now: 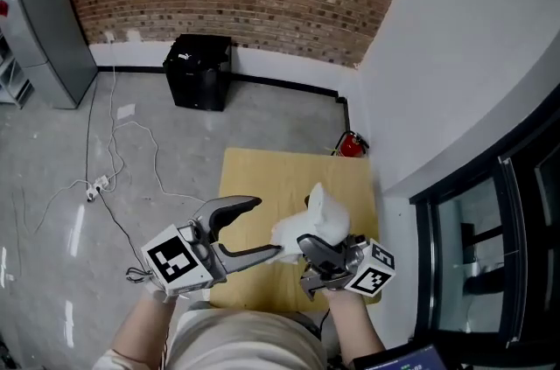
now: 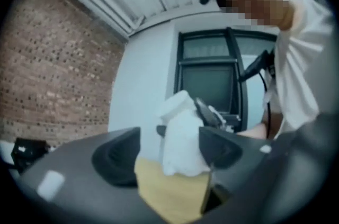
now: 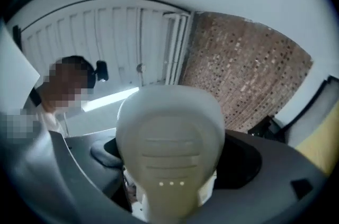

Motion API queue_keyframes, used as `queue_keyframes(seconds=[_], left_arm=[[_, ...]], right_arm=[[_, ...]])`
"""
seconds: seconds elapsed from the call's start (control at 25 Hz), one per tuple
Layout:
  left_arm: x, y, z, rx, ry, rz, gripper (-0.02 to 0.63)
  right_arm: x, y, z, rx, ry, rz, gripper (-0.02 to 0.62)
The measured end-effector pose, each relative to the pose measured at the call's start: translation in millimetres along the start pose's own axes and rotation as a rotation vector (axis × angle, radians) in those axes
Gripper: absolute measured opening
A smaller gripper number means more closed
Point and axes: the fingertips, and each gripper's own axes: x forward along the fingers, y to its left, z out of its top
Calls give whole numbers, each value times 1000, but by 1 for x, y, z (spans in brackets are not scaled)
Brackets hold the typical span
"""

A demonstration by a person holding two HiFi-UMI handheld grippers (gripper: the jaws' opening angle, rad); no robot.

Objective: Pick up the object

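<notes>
A white plastic object [image 1: 319,215] with a rounded, ribbed body is held up over the small wooden table [image 1: 262,176]. My right gripper [image 1: 317,259] is shut on it from below. In the right gripper view the object [image 3: 169,133] fills the space between the jaws of the right gripper [image 3: 169,164]. My left gripper [image 1: 269,226] is at the object's left side, its jaws spread wide. In the left gripper view the object [image 2: 183,143] stands between the tips of the left gripper [image 2: 168,153], close to the right jaw, and the pads do not press on it.
A black box [image 1: 199,71] stands against the brick wall beyond the table. A red fire extinguisher [image 1: 352,146] sits in the corner by the white wall. A cable with a power strip [image 1: 96,183] lies on the concrete floor at the left. A grey cabinet [image 1: 48,36] stands far left.
</notes>
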Motion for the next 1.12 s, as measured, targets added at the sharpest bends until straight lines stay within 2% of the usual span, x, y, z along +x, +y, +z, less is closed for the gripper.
queue_keyframes(seconds=[0.08, 0.16, 0.24, 0.36, 0.44, 0.56, 0.64, 0.76, 0.84, 1.12], left_arm=[[10, -12, -1, 79, 39, -13, 349], [17, -24, -8, 123, 92, -67, 378], [22, -32, -20, 171, 165, -118, 383], [28, -21, -22, 224, 186, -77, 383], [30, -16, -17, 197, 165, -81, 388], [29, -22, -14, 123, 122, -145, 393], [27, -22, -12, 92, 98, -142, 385], [28, -18, -17, 118, 124, -93, 362], [29, -16, -17, 123, 124, -67, 356], [32, -13, -28, 117, 173, -59, 356]], right_arm=[[4, -13, 5, 116, -36, -58, 456], [8, -22, 7, 151, -48, -96, 456], [14, -22, 4, 71, 1, -116, 456], [27, -8, -19, -134, 191, -113, 456], [38, 5, -35, -203, 279, -85, 456], [51, 19, -45, -195, 307, -40, 456], [55, 19, -50, -191, 340, -35, 456], [58, 14, -56, -246, 387, -74, 456], [59, 12, -57, -277, 382, -96, 456], [58, 4, -62, -273, 381, -112, 456]])
